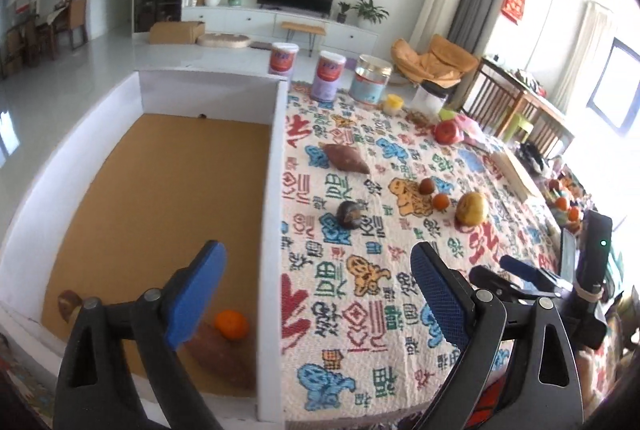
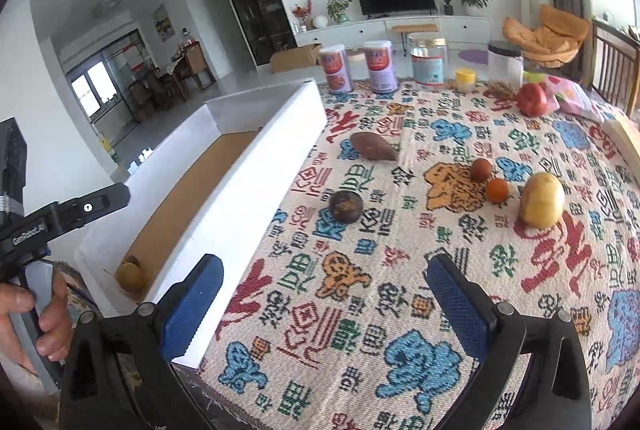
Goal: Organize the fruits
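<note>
A white box (image 1: 276,158) with a brown floor stands left of the patterned cloth (image 1: 360,310). In it lie a tangerine (image 1: 231,324), a sweet potato (image 1: 222,354) and a brown fruit (image 1: 68,304). On the cloth rest a second sweet potato (image 2: 374,146), a dark round fruit (image 2: 346,205), a small brown fruit (image 2: 481,169), a small orange (image 2: 497,190), a yellow fruit (image 2: 543,200) and a red apple (image 2: 532,99). My left gripper (image 1: 316,258) is open and empty, straddling the box's right wall. My right gripper (image 2: 325,270) hangs open and empty over the cloth's near part.
Three cans (image 1: 331,75) and a yellow-lidded jar (image 1: 393,103) line the table's far edge. A pink bag (image 2: 572,94) lies behind the apple, a wooden board (image 1: 516,170) at the right. A hand (image 2: 44,318) grips the left tool's handle. The cloth's front edge (image 2: 248,418) is close.
</note>
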Motion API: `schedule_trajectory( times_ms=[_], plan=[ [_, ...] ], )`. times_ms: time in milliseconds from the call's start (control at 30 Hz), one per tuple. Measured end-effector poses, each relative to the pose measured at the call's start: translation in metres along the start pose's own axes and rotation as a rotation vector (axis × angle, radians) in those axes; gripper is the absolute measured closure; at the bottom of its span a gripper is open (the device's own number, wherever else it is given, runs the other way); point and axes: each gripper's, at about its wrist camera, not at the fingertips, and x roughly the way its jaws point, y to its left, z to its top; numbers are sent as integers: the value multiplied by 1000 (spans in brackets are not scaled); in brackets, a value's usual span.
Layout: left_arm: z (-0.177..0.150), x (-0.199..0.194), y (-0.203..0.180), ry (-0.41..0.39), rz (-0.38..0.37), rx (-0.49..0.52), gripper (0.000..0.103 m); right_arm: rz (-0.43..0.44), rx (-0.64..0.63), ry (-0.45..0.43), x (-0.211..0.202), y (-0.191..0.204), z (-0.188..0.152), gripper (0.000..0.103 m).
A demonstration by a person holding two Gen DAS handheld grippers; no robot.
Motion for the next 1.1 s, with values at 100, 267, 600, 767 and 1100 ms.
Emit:
schedule_trajectory(
  times_ms=[100, 267, 600, 767, 1100],
  plan=[
    [-13, 24, -61, 95, -128, 81, 6, -208, 118, 45, 8, -78, -19, 2],
    [-42, 81, -137, 260, -249, 145, 6, -437, 204, 66, 13, -156, -46, 2],
    [-67, 172, -143, 257, -60, 242, 7, -496, 372, 77, 11, -190, -53, 1],
    [-80, 183, -139, 226, -20, 319, 6, -528, 343, 99, 15, -187, -53, 0],
    [-85, 184, -143, 195, -14, 356, 0, -573, 299, 134, 22, -182, -53, 0]
  ],
)
